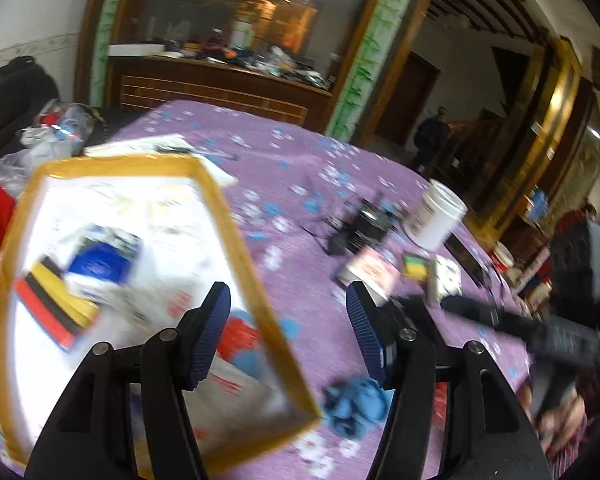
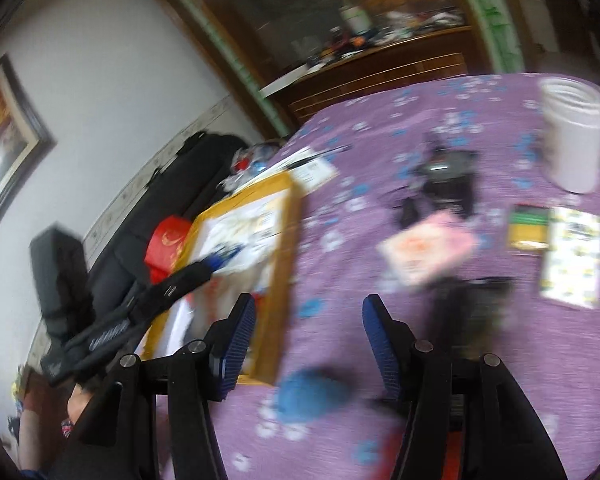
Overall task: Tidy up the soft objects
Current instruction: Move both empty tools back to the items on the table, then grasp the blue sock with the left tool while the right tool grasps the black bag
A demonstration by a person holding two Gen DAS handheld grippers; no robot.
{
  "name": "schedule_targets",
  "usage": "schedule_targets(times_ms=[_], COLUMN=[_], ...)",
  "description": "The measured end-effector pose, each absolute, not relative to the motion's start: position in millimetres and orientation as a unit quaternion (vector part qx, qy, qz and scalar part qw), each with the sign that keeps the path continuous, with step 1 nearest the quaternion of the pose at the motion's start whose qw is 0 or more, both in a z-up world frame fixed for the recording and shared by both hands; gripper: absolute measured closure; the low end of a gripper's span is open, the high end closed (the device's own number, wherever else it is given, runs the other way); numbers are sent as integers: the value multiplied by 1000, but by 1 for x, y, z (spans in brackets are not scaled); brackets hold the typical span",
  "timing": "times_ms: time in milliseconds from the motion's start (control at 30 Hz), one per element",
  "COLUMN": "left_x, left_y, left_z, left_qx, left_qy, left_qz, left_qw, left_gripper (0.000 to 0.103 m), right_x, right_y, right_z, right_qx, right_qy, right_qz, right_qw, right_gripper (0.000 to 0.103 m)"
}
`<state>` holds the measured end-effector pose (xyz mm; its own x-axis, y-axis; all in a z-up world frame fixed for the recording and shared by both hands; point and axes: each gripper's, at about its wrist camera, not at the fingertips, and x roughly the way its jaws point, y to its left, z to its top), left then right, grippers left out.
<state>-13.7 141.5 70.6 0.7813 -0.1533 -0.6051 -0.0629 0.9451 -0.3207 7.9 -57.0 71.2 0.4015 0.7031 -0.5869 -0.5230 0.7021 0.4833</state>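
Note:
A cardboard box (image 1: 242,248) with a yellow taped rim stands on the purple flowered tablecloth (image 1: 308,152). Inside it lie a red, black and yellow striped sponge (image 1: 54,308), a blue packet (image 1: 104,260) and a red and blue soft piece (image 1: 244,340). A crumpled blue cloth (image 1: 356,404) lies on the table just outside the box's near corner. My left gripper (image 1: 288,336) is open over that corner, with nothing between its pads. My right gripper (image 2: 308,344) is open too, above the blue cloth (image 2: 312,396) and beside the box (image 2: 288,240). The picture is blurred.
Further right on the table are a pink packet (image 2: 428,248), a yellow and green sponge (image 2: 528,228), a patterned flat piece (image 2: 572,256), a white jar (image 2: 576,136) and a black device with cables (image 2: 448,176). Bags and a dark sofa lie beyond the box. People stand far right.

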Motion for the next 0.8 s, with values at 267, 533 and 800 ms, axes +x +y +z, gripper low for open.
schedule_targets(times_ms=[267, 533, 800], left_x=[-33, -17, -13], left_y=[65, 41, 33], left_z=[49, 22, 30], left_qx=[-69, -25, -1], left_qy=[394, 432, 395], left_qz=[-110, -94, -78], left_qw=[910, 896, 915], left_gripper=[44, 45, 66], right_x=[45, 36, 41], right_y=[-130, -134, -126], right_z=[53, 61, 50], right_qx=[207, 206, 194], right_qy=[407, 391, 412], right_qz=[319, 333, 322], right_qw=[830, 833, 830], right_gripper=[42, 42, 38])
